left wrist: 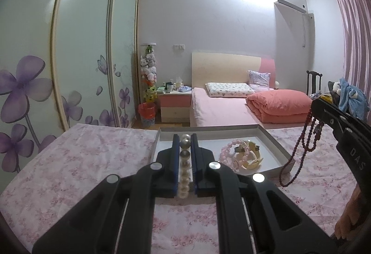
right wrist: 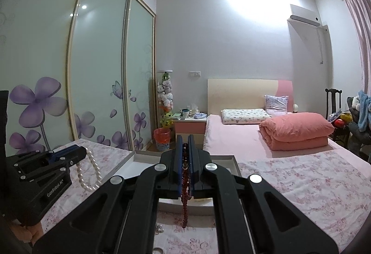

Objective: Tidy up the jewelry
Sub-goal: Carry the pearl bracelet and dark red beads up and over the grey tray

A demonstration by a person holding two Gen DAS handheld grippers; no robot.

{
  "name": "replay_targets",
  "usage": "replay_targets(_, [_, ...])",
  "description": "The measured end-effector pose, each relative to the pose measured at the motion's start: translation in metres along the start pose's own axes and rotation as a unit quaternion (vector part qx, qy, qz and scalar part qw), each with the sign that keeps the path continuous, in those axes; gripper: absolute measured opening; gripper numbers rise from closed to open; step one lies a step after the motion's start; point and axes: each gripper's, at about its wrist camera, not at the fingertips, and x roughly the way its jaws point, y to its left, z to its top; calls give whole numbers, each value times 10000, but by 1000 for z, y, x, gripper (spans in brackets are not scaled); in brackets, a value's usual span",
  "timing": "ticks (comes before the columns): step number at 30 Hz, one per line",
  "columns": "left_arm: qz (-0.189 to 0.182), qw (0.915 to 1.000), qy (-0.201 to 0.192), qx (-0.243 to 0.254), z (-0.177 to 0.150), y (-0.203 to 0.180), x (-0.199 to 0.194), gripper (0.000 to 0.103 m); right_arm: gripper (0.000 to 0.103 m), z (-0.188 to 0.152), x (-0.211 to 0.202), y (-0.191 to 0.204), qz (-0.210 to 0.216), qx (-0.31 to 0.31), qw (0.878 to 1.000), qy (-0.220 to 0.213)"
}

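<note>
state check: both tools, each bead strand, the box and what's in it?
left tool: shut on pearl necklace
pearl necklace: clamped, loop hanging free below the tool
right tool: shut on dark red bead strand
dark red bead strand: clamped, dangling in loops
white box: open, no lid on it, on the floral cloth
pink bead bracelet: lying in the box
yellow band: lying in the box, touching the bracelet

Both wrist views low over floral cloth [left wrist: 76,161], facing bed [right wrist: 234,138]; sharing tray [left wrist: 276,147]
</note>
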Motion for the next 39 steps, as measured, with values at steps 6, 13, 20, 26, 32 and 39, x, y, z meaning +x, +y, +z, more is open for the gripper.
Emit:
replay_targets(6, [-6, 9999, 137, -55, 3, 0, 20, 10, 5, 3, 14, -6, -10, 96, 10000, 8])
replay_targets(13, [6, 9999, 107, -42, 6, -3, 34, 10, 5, 6, 27, -9, -42, 116, 9999, -31])
replay_targets(20, [-85, 9999, 101, -88, 16, -5, 60, 10, 5, 8, 53, -14, -39, 184, 9998, 14])
replay_targets(26, [-159, 9996, 176, -146, 22, -8, 91, 10, 5, 8, 84, -20, -10, 264, 9995, 148])
replay_targets(32, [-377, 9980, 423, -285, 19, -9, 126, 10, 5, 3, 123, -26, 183, 504, 9969, 574])
replay_targets(39, [-515, 9962, 657, -258, 8, -14, 152, 10, 5, -17, 152, -32, 289, 724, 9898, 1196])
